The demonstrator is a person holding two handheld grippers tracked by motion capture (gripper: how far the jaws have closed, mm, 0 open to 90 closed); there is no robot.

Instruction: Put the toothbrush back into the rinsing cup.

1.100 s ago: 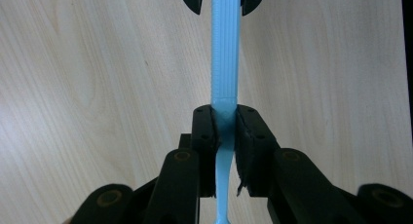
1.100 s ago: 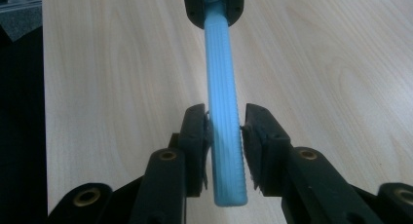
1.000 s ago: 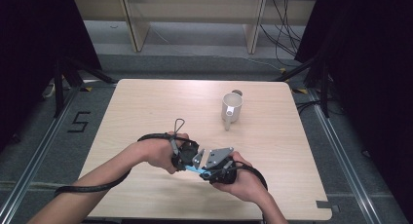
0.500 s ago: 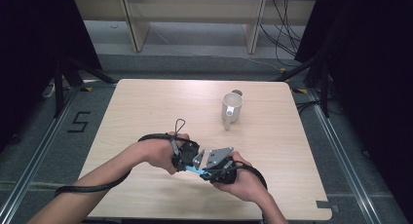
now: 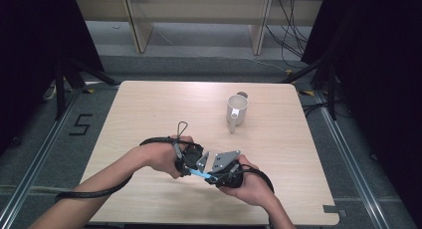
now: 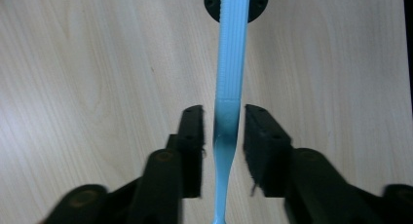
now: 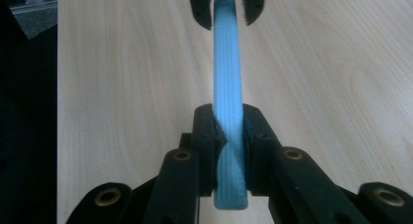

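A light-blue plastic stick (image 5: 199, 173) with a ribbed handle hangs level just above the table, between my two grippers, which face each other. My right gripper (image 7: 228, 112) is shut on the ribbed end of the stick (image 7: 228, 63), having just closed on it. My left gripper (image 6: 223, 112) has just been opening. The thin end of the stick (image 6: 231, 63) lies between its jaws with a gap on either side, so the pads do not press on it. In the high view the left gripper (image 5: 193, 167) and the right gripper (image 5: 212, 178) meet near the table's front middle.
A white mug (image 5: 237, 109) stands upright on the wooden table (image 5: 149, 109), right of centre and farther back than the hands. Black cables trail from both grippers over the front edge. Dark stands and a metal rail flank the table.
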